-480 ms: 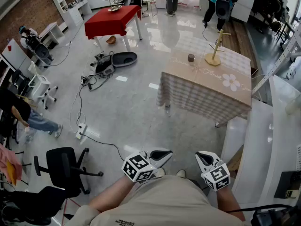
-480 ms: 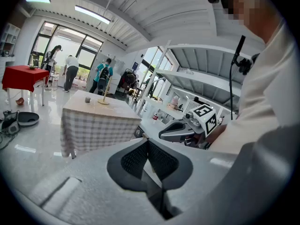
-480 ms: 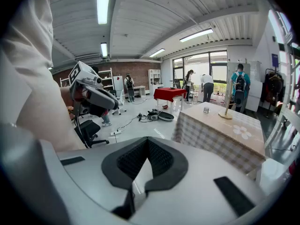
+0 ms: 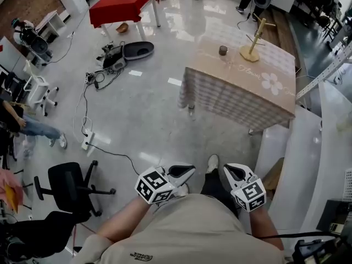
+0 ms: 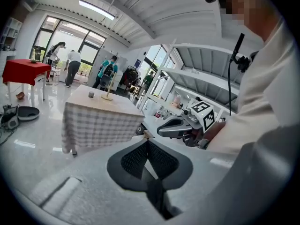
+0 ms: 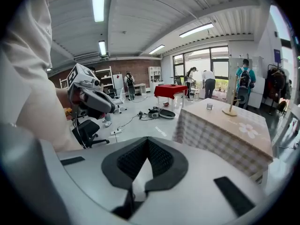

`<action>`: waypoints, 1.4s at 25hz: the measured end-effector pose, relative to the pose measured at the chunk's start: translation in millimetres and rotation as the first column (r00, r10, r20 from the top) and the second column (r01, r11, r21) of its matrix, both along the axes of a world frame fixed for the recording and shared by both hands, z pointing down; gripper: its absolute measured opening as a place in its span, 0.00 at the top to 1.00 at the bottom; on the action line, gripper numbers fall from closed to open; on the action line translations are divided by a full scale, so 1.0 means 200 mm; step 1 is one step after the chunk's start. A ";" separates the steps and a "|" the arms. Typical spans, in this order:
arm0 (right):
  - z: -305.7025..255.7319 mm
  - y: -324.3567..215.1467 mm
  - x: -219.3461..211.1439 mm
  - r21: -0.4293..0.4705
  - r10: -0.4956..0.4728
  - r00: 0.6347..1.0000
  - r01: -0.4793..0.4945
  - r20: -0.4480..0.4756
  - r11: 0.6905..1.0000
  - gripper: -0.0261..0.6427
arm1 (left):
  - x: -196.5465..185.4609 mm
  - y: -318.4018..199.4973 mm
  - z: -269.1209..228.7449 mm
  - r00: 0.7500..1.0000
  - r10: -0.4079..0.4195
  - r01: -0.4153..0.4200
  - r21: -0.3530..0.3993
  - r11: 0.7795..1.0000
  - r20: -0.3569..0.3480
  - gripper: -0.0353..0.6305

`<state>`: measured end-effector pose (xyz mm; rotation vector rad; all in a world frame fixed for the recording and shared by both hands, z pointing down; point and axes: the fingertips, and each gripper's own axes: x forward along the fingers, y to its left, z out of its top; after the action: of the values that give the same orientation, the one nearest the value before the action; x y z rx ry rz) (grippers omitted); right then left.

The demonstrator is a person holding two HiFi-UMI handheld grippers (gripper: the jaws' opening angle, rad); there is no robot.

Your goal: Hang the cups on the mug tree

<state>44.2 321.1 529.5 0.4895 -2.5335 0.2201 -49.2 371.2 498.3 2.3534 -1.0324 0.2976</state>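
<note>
A wooden mug tree [image 4: 252,42] stands on the far table with the checked cloth [image 4: 247,87], and a small dark cup [image 4: 223,50] sits just left of it. The mug tree [image 5: 108,86] and the cup [image 5: 91,94] are small and distant in the left gripper view. The right gripper view has the same mug tree [image 6: 230,100] and cup [image 6: 209,106] far off. My left gripper [image 4: 187,172] and right gripper [image 4: 231,172] are held close to my body, several steps from the table. Both are shut and empty.
A red-clothed table [image 4: 124,4] stands at the far left. Cables and gear [image 4: 118,56] lie on the floor, and a power strip [image 4: 87,142] trails a cord. A black office chair [image 4: 69,186] is at my left. White shelving [image 4: 324,147] runs along my right. People stand at the back.
The table and floor have slid nearer in the head view as I step forward. Both grippers stay shut at my waist.
</note>
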 end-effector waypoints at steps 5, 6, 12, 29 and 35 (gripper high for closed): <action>0.04 -0.38 -0.05 -0.024 -0.023 0.999 0.024 0.023 0.999 0.94 | -0.02 -0.33 0.01 0.999 -0.032 0.032 -0.018 0.999 0.011 0.94; 0.03 -0.48 -0.06 -0.025 -0.033 0.999 0.033 0.032 0.999 0.94 | -0.01 -0.42 0.00 0.999 -0.041 0.041 -0.019 0.999 0.017 0.94; -0.07 -1.05 -0.02 -0.016 -0.069 0.994 0.071 0.084 0.997 0.94 | 0.07 -1.00 -0.10 0.996 -0.065 0.065 0.010 0.998 0.057 0.94; -0.04 -1.85 0.26 -0.093 0.108 0.990 -0.099 0.094 0.991 0.79 | -0.09 -2.34 0.07 0.968 -0.093 0.086 0.039 0.996 0.231 0.79; -0.08 -2.13 0.29 -0.108 0.267 0.960 -0.257 0.081 0.960 0.79 | -0.25 -2.83 0.22 0.959 -0.040 0.042 -0.002 0.999 0.281 0.71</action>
<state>101.3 -105.5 514.0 0.7940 -2.5285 0.4726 -98.4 -194.1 543.2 2.3240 -1.2056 0.6342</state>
